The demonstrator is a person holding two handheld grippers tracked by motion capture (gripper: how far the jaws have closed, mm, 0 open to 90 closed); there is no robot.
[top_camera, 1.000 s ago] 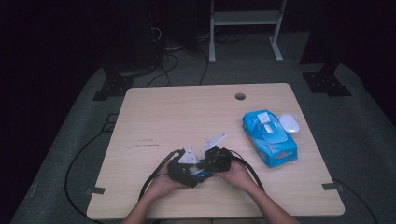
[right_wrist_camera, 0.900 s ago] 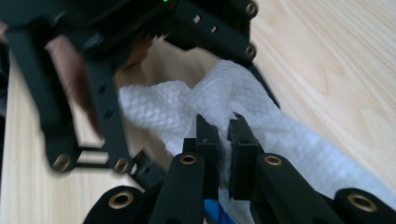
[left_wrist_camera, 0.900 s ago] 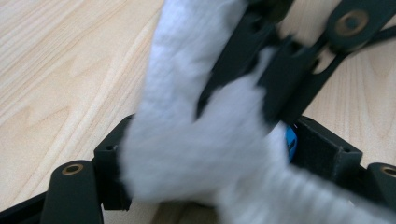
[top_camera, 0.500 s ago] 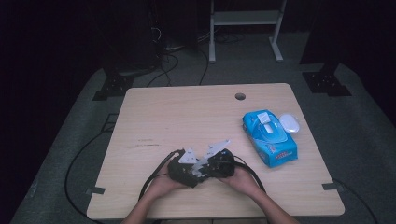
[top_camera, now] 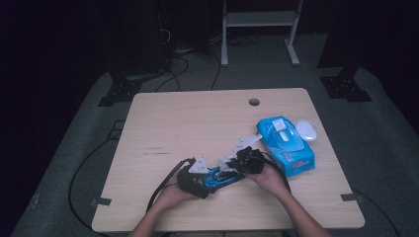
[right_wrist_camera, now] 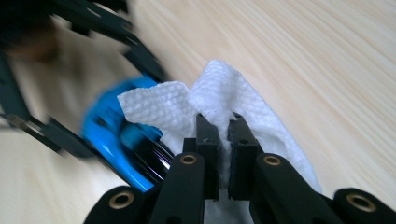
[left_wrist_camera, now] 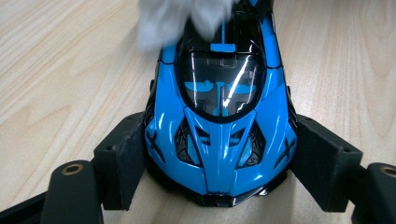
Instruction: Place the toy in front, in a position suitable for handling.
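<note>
Toy car (left_wrist_camera: 219, 121), glossy blue with black trim and a dark glazed canopy, sits on the wooden table (top_camera: 197, 123) near its front edge, just ahead of you. You clamp it across the nose with your left gripper (left_wrist_camera: 219, 170): both padded jaws press the flanks of its low, wedge-shaped front, which judging by the hold keeps the slick body from sliding while it is wiped. Your right gripper (right_wrist_camera: 223, 154) is clenched on a white tissue (right_wrist_camera: 205, 102), the jaws nearly together with the paper bunched between them; the soft, dimpled sheet drapes over the car's far end, touching the bodywork. In the high view the two grippers (top_camera: 195, 180) (top_camera: 249, 160) meet over the car (top_camera: 220, 177), your hands coming in from the table's near edge. Well to the right stands a blue tissue pack (top_camera: 285, 144), rectangular and glossy, with a sheet standing out of its top slot, and a white rounded object (top_camera: 306, 131) just beside it. The table's pale grain is matt, with a round cable hole (top_camera: 254, 101) near the far edge
</note>
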